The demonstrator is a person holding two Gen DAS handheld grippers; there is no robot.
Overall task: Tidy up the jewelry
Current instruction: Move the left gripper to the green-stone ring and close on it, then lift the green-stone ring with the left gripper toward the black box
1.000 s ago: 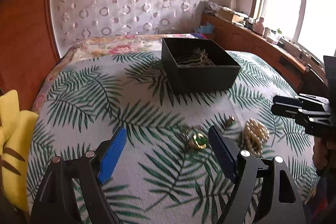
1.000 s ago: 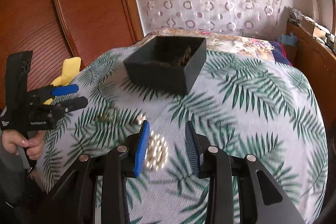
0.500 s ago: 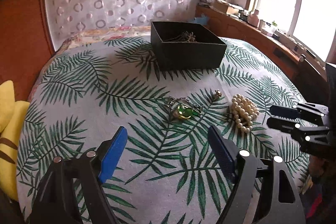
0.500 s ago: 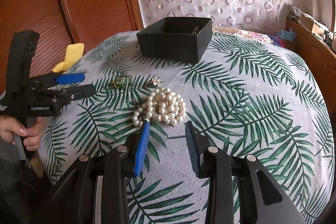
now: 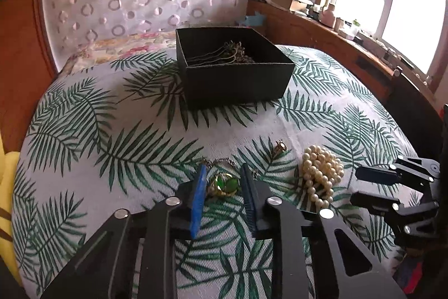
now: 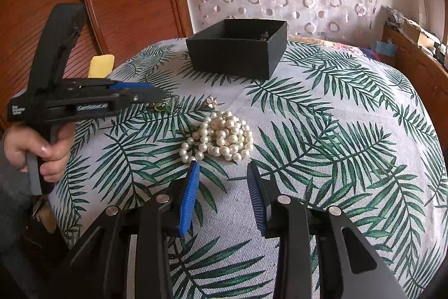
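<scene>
Two tools are over the round desk with the white cloth and green leaf print. Half a second ago the left tool stood wide, with the green stone pendant in its gold setting lying farther up the picture from it. Now that tool has come forward and down, and its blue pads sit on either side of the pendant, with the thin chain trailing just beyond the tips. The jaws are closing, and the pendant is between them, but I cannot tell if the pads press on it yet. That looks like the start of a pick-up, so the pendant can go into the black square box near the top middle of the frame, where other chains already lie. The right tool is partly open and holds nothing. The pile of white pearl beads lies just above its tips in the right wrist view, not between them. A small gold earring sits between the pendant and the pearls.
</scene>
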